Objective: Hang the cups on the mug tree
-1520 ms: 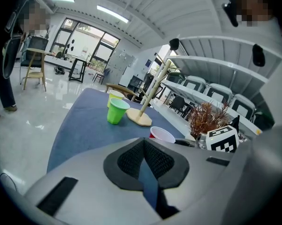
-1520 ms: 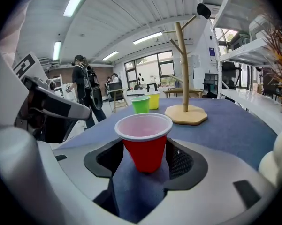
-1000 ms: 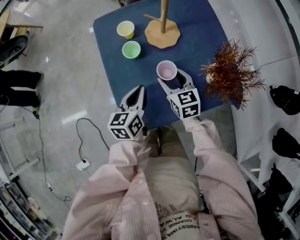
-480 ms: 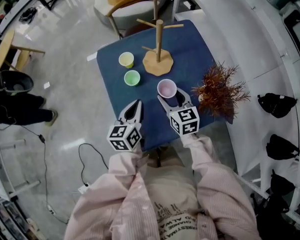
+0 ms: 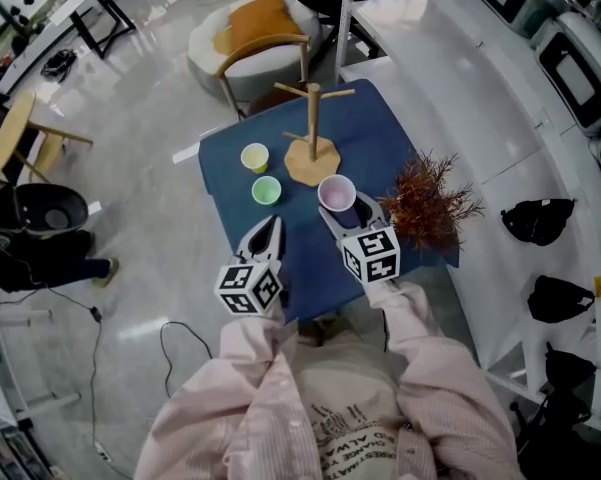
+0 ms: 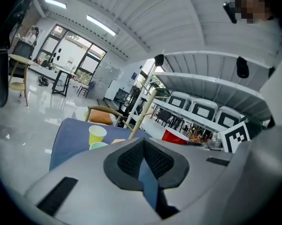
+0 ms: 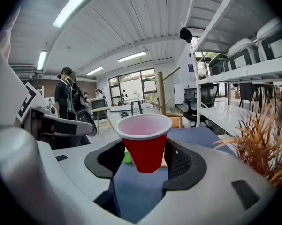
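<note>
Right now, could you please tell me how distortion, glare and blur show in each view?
Head view: straight lines bend near the edges, and the floor carries pale glare. Left gripper view: strong fisheye, dark corners, washed-out windows. Right gripper view: same fisheye; the red cup is sharp, the ceiling light blown out.

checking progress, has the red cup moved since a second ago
Yes: the red cup has moved toward the mug tree, now level with the green cup.
</note>
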`<state>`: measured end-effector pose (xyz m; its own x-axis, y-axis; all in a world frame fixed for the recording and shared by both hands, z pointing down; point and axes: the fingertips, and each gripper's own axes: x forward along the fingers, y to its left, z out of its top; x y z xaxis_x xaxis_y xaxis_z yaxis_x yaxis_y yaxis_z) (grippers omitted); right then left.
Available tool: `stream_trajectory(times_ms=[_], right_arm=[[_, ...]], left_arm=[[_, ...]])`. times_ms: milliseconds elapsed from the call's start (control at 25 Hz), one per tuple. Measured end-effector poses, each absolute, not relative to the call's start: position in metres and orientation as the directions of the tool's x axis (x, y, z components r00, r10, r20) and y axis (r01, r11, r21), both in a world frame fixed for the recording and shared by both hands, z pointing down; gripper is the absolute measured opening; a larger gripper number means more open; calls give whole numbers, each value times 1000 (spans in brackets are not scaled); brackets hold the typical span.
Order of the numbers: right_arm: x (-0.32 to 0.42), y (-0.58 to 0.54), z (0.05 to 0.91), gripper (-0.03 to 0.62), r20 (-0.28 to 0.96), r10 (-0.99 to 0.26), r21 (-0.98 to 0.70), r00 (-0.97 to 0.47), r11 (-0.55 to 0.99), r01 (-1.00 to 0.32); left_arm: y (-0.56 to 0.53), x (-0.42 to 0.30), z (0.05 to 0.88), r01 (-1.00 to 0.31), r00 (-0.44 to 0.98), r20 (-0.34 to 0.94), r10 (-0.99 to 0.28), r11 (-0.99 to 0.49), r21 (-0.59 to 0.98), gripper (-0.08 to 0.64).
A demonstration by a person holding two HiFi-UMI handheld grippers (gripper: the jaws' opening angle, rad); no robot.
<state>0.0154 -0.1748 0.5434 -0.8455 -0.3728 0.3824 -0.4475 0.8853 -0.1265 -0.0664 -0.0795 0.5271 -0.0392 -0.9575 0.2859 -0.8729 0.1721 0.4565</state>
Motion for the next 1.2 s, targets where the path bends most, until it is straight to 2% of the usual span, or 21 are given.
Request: stream_trajectory(times_ms=[680, 920, 1200], right_arm=[[4, -245, 486, 259, 470, -535, 63, -702, 814, -577], [2, -270, 471, 259, 497, -566, 130, -658, 798, -588], [0, -300, 457, 259, 530, -613, 303, -585, 782, -545]], left_arm=[[-110, -75, 470, -915, 22, 181, -983, 53, 401, -2], [-121, -81, 458, -920, 25, 157, -987, 39, 389, -2], [-132, -83, 450, -923, 35, 148, -988, 25, 384, -2]])
